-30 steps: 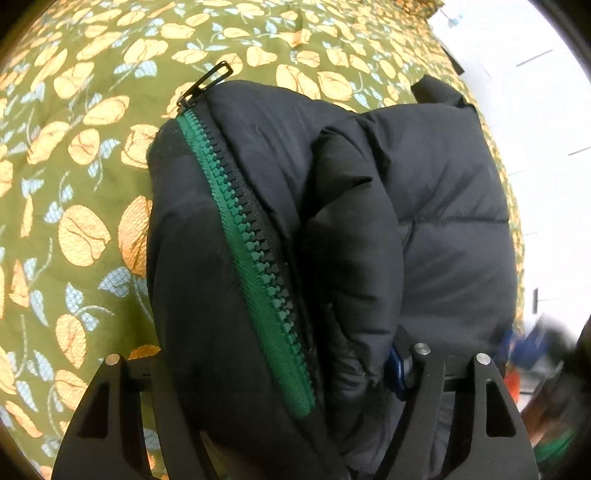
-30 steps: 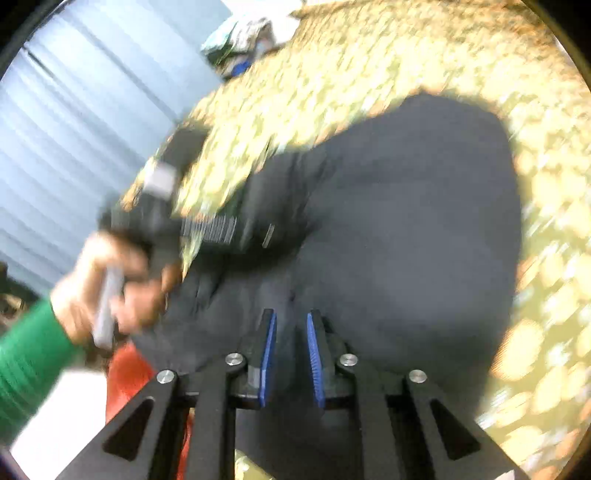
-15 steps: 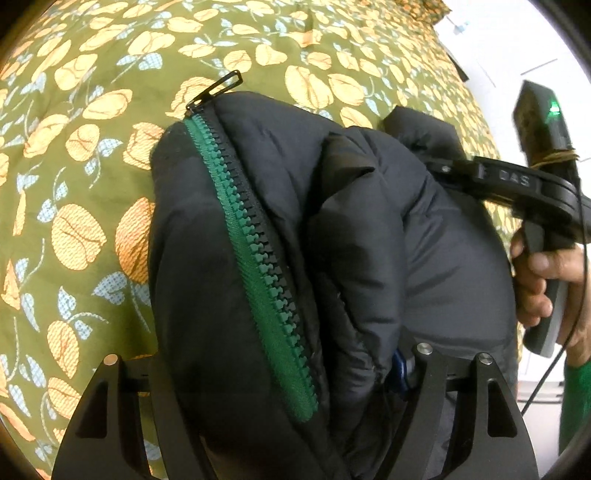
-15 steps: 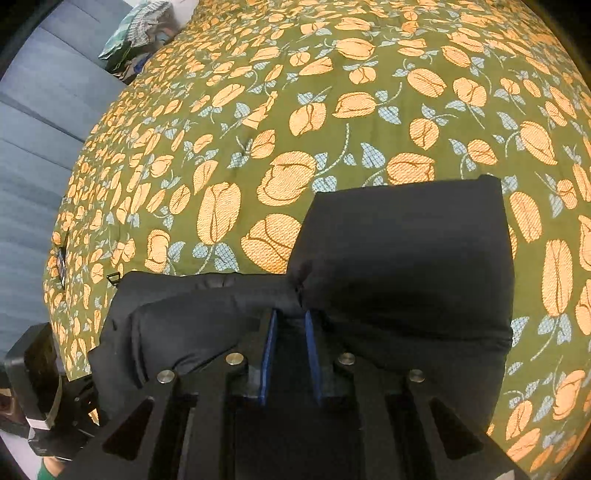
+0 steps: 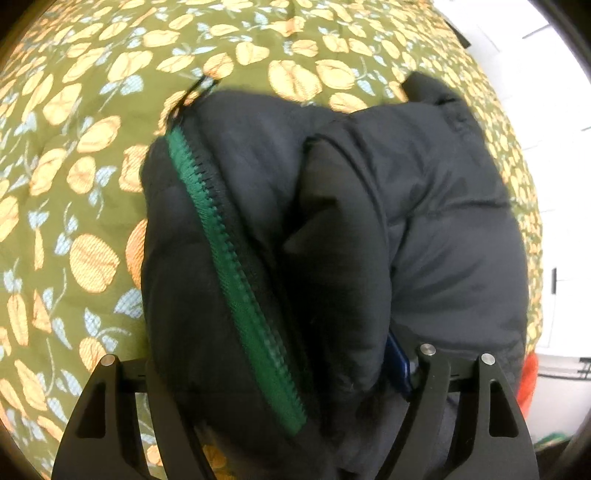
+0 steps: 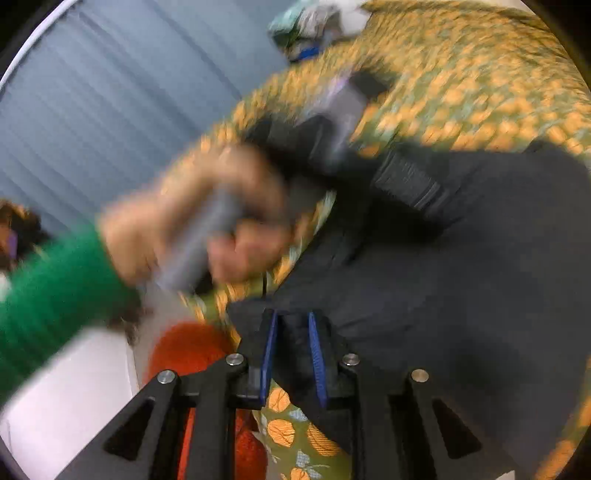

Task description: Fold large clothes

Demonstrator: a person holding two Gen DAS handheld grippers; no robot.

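A black puffer jacket with a green zipper lies bunched on a green bedspread with orange flowers. My left gripper is shut on a thick fold of the jacket; the fabric fills the gap and hides most of the pads, with one blue pad showing. In the right wrist view the jacket spreads to the right. My right gripper is shut on the jacket's edge, blue pads close together. The hand in a green sleeve holds the left gripper's handle.
The bed's right edge meets a white floor or wall. Something orange-red lies below the bed edge. A grey-blue curtain or panel wall stands behind. A pile of items sits at the bed's far end.
The right gripper has swung fast: half a second ago it looked over the bed from above the jacket, now it faces the left hand and wall. It left the left view.
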